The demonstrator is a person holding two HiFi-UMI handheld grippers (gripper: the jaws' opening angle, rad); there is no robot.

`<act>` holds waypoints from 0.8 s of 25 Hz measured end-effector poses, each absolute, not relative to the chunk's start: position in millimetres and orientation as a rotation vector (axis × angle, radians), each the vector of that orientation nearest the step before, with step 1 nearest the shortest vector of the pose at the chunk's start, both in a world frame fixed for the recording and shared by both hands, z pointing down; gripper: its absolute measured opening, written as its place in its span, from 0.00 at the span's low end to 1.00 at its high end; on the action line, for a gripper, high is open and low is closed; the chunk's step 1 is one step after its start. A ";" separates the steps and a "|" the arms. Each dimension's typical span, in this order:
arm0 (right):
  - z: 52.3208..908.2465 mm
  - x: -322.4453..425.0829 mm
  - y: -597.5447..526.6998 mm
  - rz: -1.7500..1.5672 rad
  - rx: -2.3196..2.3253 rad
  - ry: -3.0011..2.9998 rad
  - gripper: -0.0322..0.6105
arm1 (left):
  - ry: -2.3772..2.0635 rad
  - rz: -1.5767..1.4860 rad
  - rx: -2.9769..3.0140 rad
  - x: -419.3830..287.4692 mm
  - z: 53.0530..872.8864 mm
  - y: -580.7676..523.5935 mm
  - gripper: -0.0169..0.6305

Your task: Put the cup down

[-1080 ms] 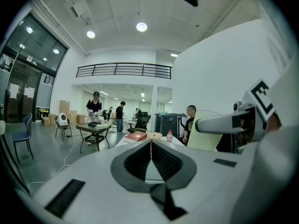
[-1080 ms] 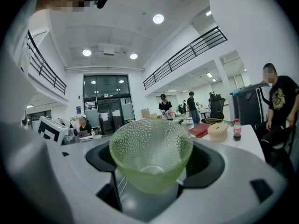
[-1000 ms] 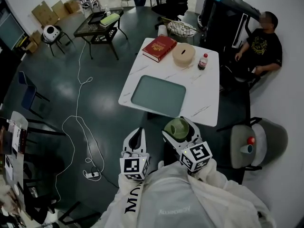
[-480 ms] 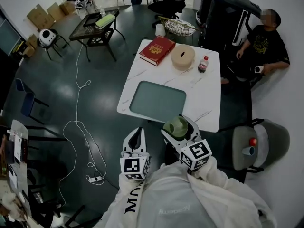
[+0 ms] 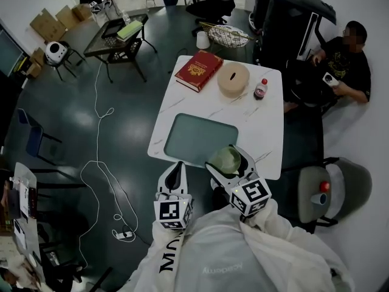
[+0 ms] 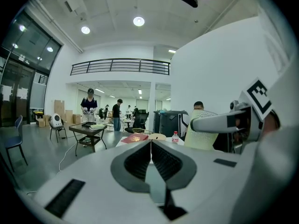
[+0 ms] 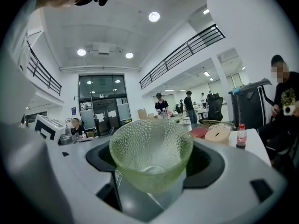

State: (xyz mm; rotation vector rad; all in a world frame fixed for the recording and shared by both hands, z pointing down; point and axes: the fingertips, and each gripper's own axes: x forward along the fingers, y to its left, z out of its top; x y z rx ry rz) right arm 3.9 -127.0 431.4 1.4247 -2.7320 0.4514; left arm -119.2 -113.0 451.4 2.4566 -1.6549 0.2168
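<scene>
Moved fwd: R gripper (image 5: pixel 230 161), clamped on green cup (image 5: pixel 225 158), now over table (image 5: pixel 267 111) edge. L gripper (image 5: pixel 175 170) jaws together, empty.

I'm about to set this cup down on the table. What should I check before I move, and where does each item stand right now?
1. Grip: the right gripper has its jaws closed on the green cup, which is upright. Ok.
2. Contents: the cup looks empty. Ok.
3. Other hand: the left gripper has its jaws together, holds nothing and sits short of the table. Ok.
4. Landing spot: the grey tray is bare. Ok.
5. Clutter: the book, round box and bottle are at the far end, apart from the tray. Ok.
6. Cup's height above the table: cannot tell.
</scene>
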 end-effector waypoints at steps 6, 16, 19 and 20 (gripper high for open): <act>433.8 8.9 -160.0 0.458 1.417 -2.728 0.67 | -1.651 0.235 2.448 -111.4 453.2 -144.1 0.05; 445.3 7.3 -211.6 0.429 1.361 -2.727 0.67 | -1.664 0.263 2.401 -106.7 465.3 -191.7 0.05; 450.4 4.4 -226.9 0.420 1.338 -2.728 0.67 | -1.667 0.273 2.376 -106.1 474.8 -205.6 0.05; 451.7 3.2 -231.9 0.420 1.329 -2.730 0.67 | -1.666 0.277 2.370 -105.9 477.4 -210.0 0.05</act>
